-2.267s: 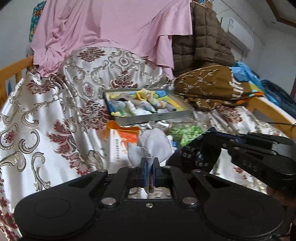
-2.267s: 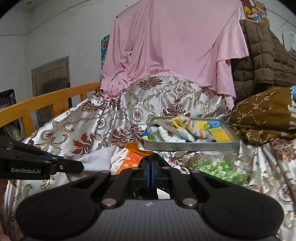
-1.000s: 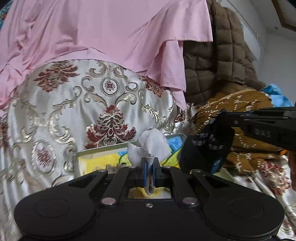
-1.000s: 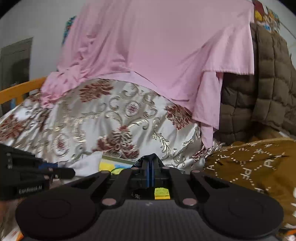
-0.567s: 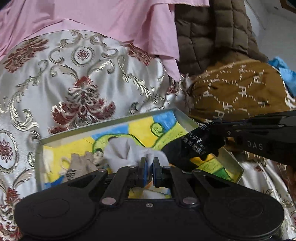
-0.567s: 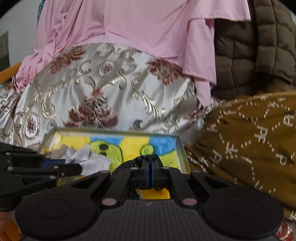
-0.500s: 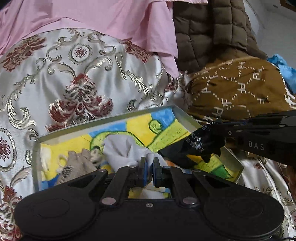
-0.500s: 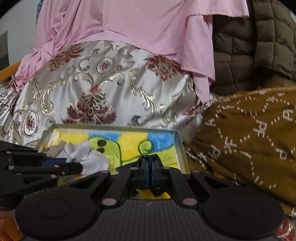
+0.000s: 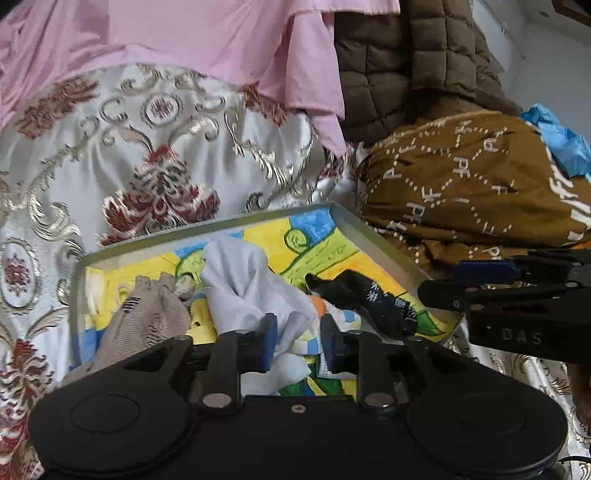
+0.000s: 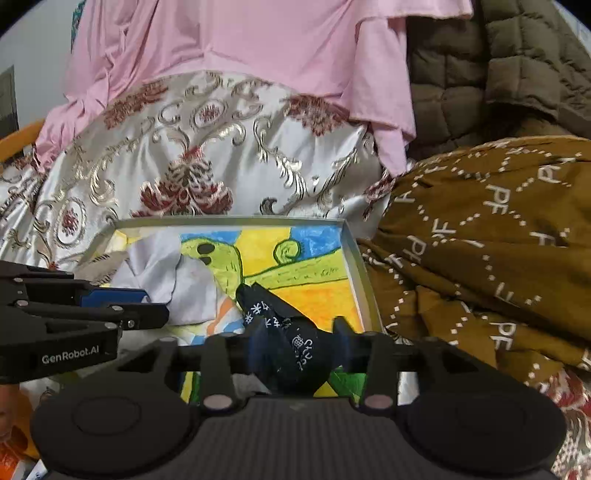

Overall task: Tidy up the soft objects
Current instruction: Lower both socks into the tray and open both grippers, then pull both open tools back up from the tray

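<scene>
Opening left gripper (image 9: pixel 298 338) over white cloth (image 9: pixel 251 284), right gripper (image 10: pixel 300 341) over black sock (image 10: pixel 284 325), both apart.

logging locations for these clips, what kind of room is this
Most likely a bedroom: a cream satin bedspread with red and gold scrollwork, a hanging pink garment, a brown quilted jacket, and a wooden rail.

Both wrist cameras sit close above the metal tray (image 9: pixel 376 240), angled down across it toward the pink sheet (image 9: pixel 184 33). The left view looks from the tray's left, the right from its right; both share its painted floor.
</scene>
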Demonstrator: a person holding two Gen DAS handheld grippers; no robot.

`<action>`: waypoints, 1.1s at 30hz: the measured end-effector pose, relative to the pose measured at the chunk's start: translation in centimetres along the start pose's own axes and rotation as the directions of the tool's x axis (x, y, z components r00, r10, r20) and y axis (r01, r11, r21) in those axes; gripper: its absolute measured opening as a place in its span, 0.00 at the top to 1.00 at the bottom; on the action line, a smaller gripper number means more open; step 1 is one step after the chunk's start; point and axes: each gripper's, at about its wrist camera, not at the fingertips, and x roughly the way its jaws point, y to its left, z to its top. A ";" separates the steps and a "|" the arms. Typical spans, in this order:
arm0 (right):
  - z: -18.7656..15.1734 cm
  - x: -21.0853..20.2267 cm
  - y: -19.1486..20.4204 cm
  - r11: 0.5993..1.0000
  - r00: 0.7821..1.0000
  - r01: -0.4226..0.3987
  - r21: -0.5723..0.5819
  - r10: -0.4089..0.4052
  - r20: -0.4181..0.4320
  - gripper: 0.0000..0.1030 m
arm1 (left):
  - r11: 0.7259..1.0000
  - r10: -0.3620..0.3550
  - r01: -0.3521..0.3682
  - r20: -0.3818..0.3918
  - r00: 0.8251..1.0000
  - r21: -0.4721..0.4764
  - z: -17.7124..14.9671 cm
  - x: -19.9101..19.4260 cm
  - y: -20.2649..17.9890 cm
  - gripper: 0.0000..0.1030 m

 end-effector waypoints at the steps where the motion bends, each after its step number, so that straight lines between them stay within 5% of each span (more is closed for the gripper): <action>1: -0.1 -0.7 0.0 1.000 1.000 0.000 0.005 0.000 0.016 0.49 | 1.000 0.006 -0.006 0.014 1.000 0.002 0.0 -0.7 -0.1 0.64; 7: -0.2 -6.2 -0.1 1.000 0.992 0.005 0.024 -0.008 0.125 0.28 | 0.999 0.048 -0.048 0.143 0.989 -0.005 -0.1 -6.3 -0.6 0.36; 16: -0.5 -16.0 0.9 0.999 0.958 0.003 0.054 -0.018 0.285 0.06 | 0.998 0.057 -0.046 0.289 0.955 -0.044 -1.0 -16.6 -2.0 0.12; 23: -2.5 -23.7 2.4 0.998 0.936 0.017 0.056 -0.036 0.351 0.00 | 0.998 0.053 -0.040 0.370 0.928 -0.041 -3.0 -24.7 -4.6 0.03; 33: -7.8 -32.0 4.9 0.994 0.919 0.083 0.064 -0.101 0.382 0.00 | 0.999 0.048 -0.040 0.400 0.915 -0.030 -8.8 -32.8 -7.2 0.01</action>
